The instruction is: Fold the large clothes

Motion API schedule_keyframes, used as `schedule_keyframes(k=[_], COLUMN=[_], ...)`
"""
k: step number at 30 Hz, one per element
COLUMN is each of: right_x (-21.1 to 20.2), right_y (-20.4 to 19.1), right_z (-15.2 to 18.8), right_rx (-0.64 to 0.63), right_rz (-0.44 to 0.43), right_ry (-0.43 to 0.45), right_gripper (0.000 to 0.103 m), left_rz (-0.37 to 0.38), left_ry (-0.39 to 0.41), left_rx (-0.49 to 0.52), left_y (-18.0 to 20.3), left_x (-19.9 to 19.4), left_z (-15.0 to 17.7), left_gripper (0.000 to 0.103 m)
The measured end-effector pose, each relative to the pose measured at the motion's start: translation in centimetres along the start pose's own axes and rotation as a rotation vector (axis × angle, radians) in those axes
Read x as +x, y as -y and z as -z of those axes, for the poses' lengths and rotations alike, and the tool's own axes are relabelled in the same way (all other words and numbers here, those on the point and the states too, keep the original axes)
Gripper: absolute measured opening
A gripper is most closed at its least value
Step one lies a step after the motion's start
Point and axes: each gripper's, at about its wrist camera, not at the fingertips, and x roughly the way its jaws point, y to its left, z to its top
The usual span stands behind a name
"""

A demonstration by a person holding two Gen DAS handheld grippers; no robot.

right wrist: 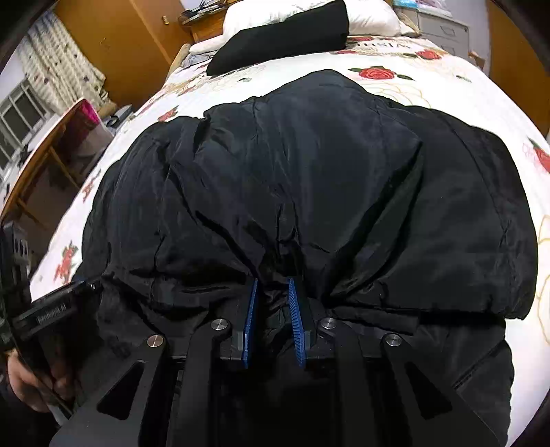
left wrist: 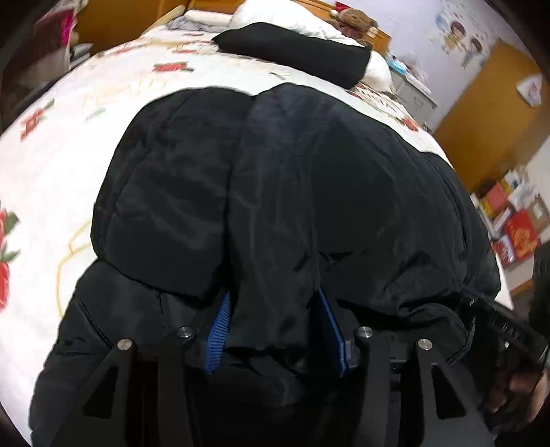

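left wrist view: a bed (left wrist: 68,144) with a white rose-print cover fills the space ahead of the left claw (left wrist: 275,330). beyond it lie a white pillow (left wrist: 275,13) and a folded black cloth (left wrist: 295,55), with orange-brown panels, a pale wall with stickers, and a cluttered shelf to the right. right wrist view: the same cover (right wrist: 395,75) spreads ahead of the right claw (right wrist: 273,323); a curtained window and a wooden table stand off to its left.

the black padded jacket (left wrist: 309,178) lies on the bed right in front of both claws and covers most of each view. its near edge is bunched up, so collar, sleeves and hem are hard to tell apart, and its lower part is cut off by the claw frames. the room edges are blurred. a hand (right wrist: 24,381) shows only partly at the lower left, around the other claw's handle.

the jacket's long axis appears to run across both views, side to side, with the folded bulk rising away from the claws.

the left claw grips a thick fold of jacket between its blue pads (left wrist: 220,330). the right claw pinches a thinner bunch of the jacket (right wrist: 292,178), its pads (right wrist: 249,323) close together.
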Motion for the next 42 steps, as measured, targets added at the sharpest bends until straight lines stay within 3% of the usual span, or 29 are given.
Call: schedule_keyframes(k=[5, 11, 23, 27, 28, 29, 31, 34, 36, 38, 42], right_x=[0.7, 1.0, 0.9, -3.3, -4.2, -5.3, -6.0, -4.9, -3.4, -2.0, -1.0], right_y=[-1.5, -1.3, -2.6, -3.6, -3.8, -4.3, -5.1, -5.6, -5.4, -4.4, -2.7], right_z=[1.0, 1.6, 1.1, 1.1, 1.3, 1.6, 2.1, 3.0, 3.3, 3.7, 3.9], right_rx=[-0.048, -0.038, -0.081, -0.021, -0.019, -0.026, -0.056, -0.090, -0.096, -0.069, -0.012], right_rz=[0.064, 0.051, 0.108, 0.081, 0.070, 0.060, 0.058, 0.075, 0.104, 0.123, 0.082], right_ry=[0.008, 0.006, -0.001, 0.066, 0.087, 0.117, 0.138, 0.109, 0.065, 0.020, -0.004], right_gripper=[0.018, 0.017, 0.018, 0.027, 0.034, 0.040, 0.041, 0.041, 0.041, 0.041, 0.041], left_rz=[-0.062, -0.104, -0.149, -0.188, -0.192, -0.184, -0.138, -0.080, -0.081, -0.092, -0.055], left_ry=[0.020, 0.014, 0.004, 0.076, 0.102, 0.125, 0.153, 0.174, 0.123, 0.040, 0.040], left_rx=[0.053, 0.079, 0.095, 0.115, 0.119, 0.121, 0.132, 0.220, 0.265, 0.243, 0.212], left_y=[0.9, 1.7, 3.6, 4.5, 4.7, 5.1, 6.4, 9.6, 10.7, 10.1, 8.7], left_x=[0.2, 0.8, 0.1, -3.9, -5.1, -6.0, -7.2, -6.8, -4.4, -1.2, 0.1], left_z=[0.8, 1.1, 0.3, 0.8, 1.0, 1.2, 1.4, 1.4, 1.6, 2.0, 2.4], left_gripper=[0.053, 0.054, 0.054, 0.052, 0.052, 0.052, 0.052, 0.052, 0.052, 0.052, 0.053])
